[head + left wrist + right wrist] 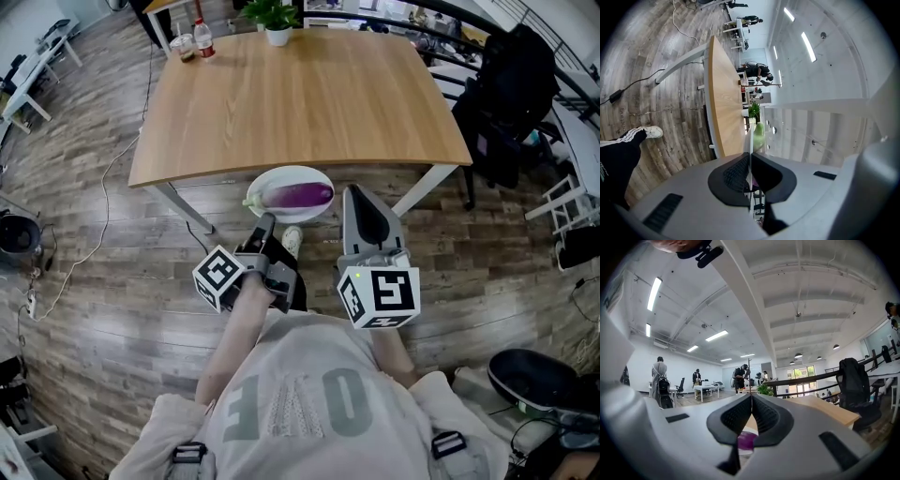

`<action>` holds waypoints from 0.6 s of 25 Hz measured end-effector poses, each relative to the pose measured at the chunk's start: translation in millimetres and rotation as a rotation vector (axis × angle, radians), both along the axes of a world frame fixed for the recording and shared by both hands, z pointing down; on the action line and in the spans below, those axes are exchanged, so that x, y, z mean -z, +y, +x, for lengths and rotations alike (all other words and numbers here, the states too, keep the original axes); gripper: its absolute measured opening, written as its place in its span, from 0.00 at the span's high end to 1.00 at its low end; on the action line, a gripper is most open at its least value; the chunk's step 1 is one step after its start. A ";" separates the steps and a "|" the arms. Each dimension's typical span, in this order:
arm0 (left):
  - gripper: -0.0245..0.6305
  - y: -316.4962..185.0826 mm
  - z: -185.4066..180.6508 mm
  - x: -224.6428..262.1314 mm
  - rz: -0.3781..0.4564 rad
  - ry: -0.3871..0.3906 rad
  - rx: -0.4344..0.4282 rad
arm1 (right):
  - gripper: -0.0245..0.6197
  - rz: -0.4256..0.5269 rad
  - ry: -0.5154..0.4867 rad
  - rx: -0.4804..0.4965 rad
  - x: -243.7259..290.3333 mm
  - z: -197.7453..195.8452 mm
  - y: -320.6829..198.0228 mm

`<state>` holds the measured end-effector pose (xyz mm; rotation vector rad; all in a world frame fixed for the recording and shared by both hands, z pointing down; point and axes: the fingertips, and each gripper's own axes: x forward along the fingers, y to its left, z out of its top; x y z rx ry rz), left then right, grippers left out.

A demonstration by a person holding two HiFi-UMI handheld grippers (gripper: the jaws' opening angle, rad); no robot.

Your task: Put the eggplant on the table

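Note:
A purple eggplant (300,195) with a green stem lies on a white plate (281,178), held in the air just in front of the wooden table's (300,103) near edge. My left gripper (265,225), rolled on its side, is shut on the plate's near rim. In the left gripper view that rim (749,140) shows edge-on as a thin white line between the jaws of the left gripper (750,159), with the green stem (759,133) beyond. My right gripper (350,192) is level at the plate's right edge. In its own view the right gripper (751,401) is shut, with the eggplant (746,440) low ahead.
A potted plant (274,19), a bottle (202,39) and a cup (185,47) stand at the table's far edge. A chair with a black jacket (511,94) is at the right. A cable (94,216) runs over the wooden floor. My shoe (291,242) is below the plate.

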<state>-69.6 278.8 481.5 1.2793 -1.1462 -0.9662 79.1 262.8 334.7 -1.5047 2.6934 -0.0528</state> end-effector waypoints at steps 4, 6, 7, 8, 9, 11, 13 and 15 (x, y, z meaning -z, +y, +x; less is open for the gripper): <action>0.93 -32.7 -4.5 -7.8 -0.015 -0.016 -0.012 | 0.93 0.011 -0.015 -0.004 5.1 -2.9 -32.2; 0.93 -54.3 -10.8 -6.6 -0.010 -0.014 -0.019 | 0.93 0.018 -0.020 -0.014 7.0 -8.0 -53.7; 0.93 -65.7 -14.8 -6.3 -0.009 -0.012 -0.020 | 0.93 0.016 -0.023 -0.018 6.3 -11.5 -65.4; 0.93 -77.4 -19.1 -6.6 -0.009 -0.009 -0.018 | 0.93 0.011 -0.024 -0.021 4.7 -15.1 -77.4; 0.93 -89.6 -23.2 -7.1 -0.007 -0.006 -0.016 | 0.93 0.004 -0.023 -0.021 2.6 -18.6 -89.3; 0.93 -113.9 -29.1 -7.1 0.006 -0.008 -0.022 | 0.93 -0.005 -0.016 -0.020 -1.6 -24.5 -112.4; 0.93 -137.2 -34.8 -6.2 0.021 -0.020 -0.035 | 0.93 -0.005 -0.007 -0.022 -3.9 -30.3 -135.9; 0.93 -162.1 -42.5 -5.8 0.028 -0.028 -0.047 | 0.93 -0.006 -0.005 -0.033 -3.7 -36.4 -162.9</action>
